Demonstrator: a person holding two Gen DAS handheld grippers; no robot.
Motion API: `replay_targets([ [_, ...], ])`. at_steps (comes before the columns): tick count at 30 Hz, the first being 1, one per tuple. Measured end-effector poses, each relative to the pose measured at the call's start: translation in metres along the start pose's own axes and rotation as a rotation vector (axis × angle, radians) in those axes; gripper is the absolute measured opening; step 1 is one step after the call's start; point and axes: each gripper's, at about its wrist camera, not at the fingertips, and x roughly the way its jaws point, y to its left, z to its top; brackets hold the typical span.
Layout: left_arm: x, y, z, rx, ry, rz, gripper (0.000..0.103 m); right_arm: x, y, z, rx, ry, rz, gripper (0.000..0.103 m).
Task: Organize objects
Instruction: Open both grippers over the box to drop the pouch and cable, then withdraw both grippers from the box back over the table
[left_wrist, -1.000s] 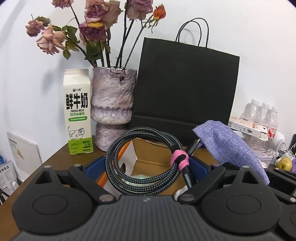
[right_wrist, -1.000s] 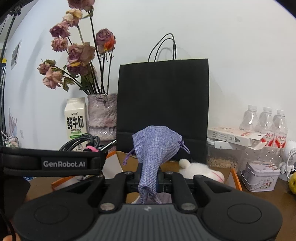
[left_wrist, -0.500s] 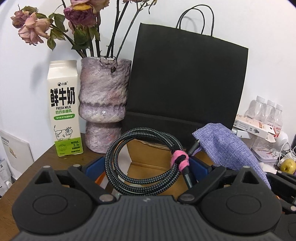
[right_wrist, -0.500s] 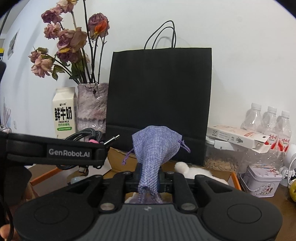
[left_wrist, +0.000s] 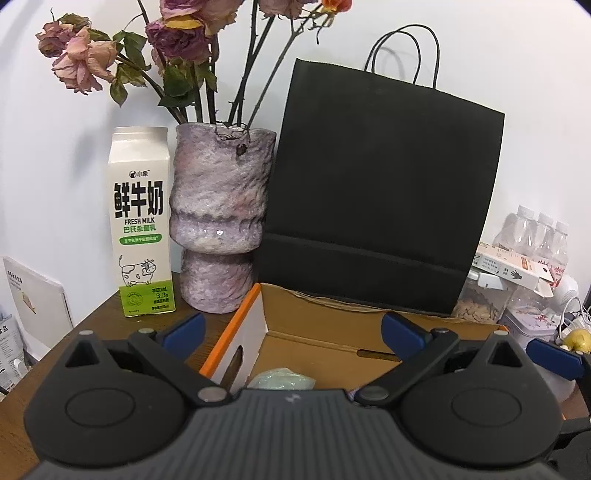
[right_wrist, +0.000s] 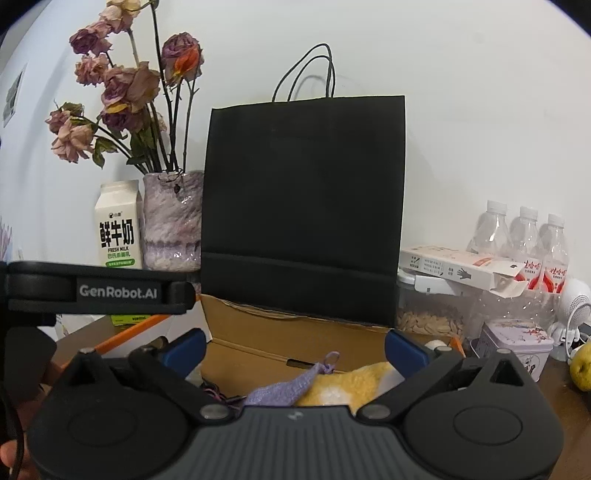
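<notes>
Opening over the cardboard box (left_wrist: 332, 332), left tool (left_wrist: 291, 325) empty, right tool (right_wrist: 295, 345) clear above purple pouch (right_wrist: 284, 387).

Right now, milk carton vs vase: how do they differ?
The milk carton is a white, straight-sided box with green print and a cow drawing; the vase is a mottled purple-pink, rounded form that narrows at a waist. The carton's top is closed; the vase is open and holds wilted roses. The vase rim stands slightly higher than the carton's top. Both stand upright, side by side, on the wooden table against the wall.
</notes>
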Motion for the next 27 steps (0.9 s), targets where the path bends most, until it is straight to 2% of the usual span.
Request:
replay_targets([
  [12,-0.034,0.003,0.001,-0.002,-0.057,-0.019,0.103,-0.024,0.006,0.003,0.001,-0.032,0.011,0.103],
  [27,-0.114,0.012,-0.019,0.040,-0.101,-0.034,0.103,-0.093,0.019,-0.015,-0.019,-0.016,-0.004,0.103],
])
